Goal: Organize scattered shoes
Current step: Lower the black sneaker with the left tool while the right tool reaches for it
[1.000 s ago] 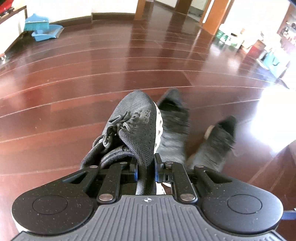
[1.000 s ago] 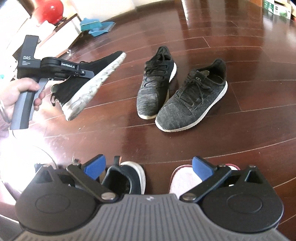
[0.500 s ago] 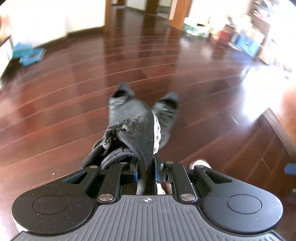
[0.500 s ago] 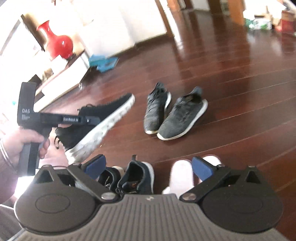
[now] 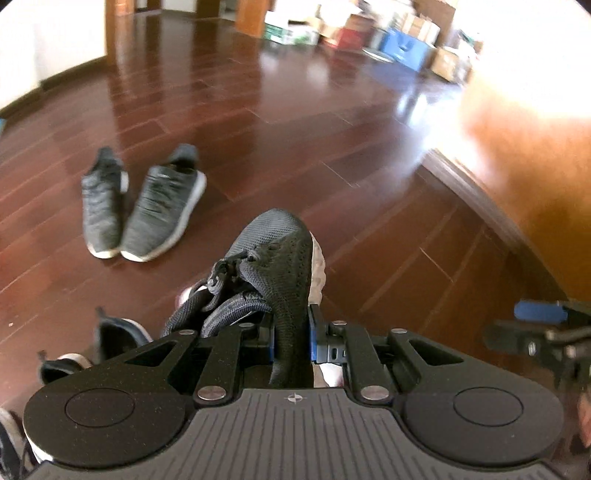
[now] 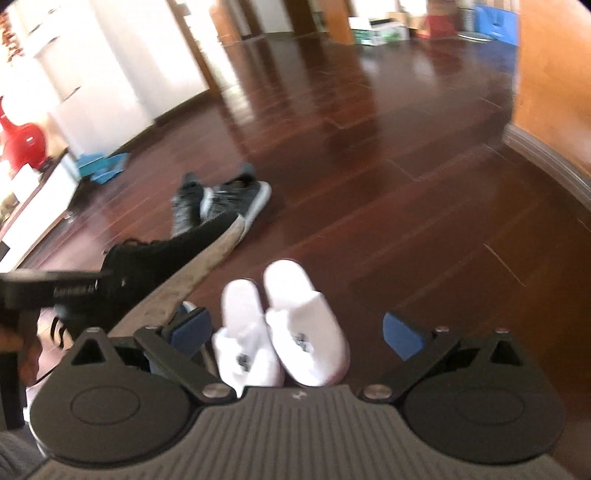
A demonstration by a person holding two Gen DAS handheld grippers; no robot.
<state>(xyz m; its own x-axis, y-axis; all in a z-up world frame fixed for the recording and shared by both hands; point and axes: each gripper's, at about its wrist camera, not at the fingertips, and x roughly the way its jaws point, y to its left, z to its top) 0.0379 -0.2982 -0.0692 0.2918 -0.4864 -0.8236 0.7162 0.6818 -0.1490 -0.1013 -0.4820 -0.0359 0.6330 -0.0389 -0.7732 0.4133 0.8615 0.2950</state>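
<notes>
Dark red wood floor (image 5: 258,122) throughout, glossy with glare. In the left wrist view, grey pair (image 5: 136,210) at middle left, side by side, toes toward the camera, touching near the toes. At lower left, dark shoes with white soles (image 5: 118,336), partly cut off by the gripper body. Boxes (image 5: 369,29) blurred along the upper edge; orange wall (image 5: 524,155) with a baseboard at right.

In the right wrist view, white slippers (image 6: 280,325) at lower centre, side by side and touching, lying between the blue pads. Same grey pair (image 6: 218,201) at middle left, blurred. Red vase (image 6: 22,144) at far left edge, blue item (image 6: 103,168) on the floor beyond it, white cabinets (image 6: 110,55) at upper left.

Left gripper (image 5: 291,339): jaws nearly closed, clenched on the heel collar of a black sneaker (image 5: 273,254), lifted clear of the floor, toe pointing away, laces hanging loose at its left. In the right wrist view the same sneaker (image 6: 162,258) at left, held sideways with its worn pale sole facing right, toe overlapping the grey pair, just left of the slippers.

Right gripper (image 6: 295,328): jaws spread wide, released, grasping nothing, above the slippers; whether touching them, cannot tell. Seen at the right edge of the left view, blurred.
</notes>
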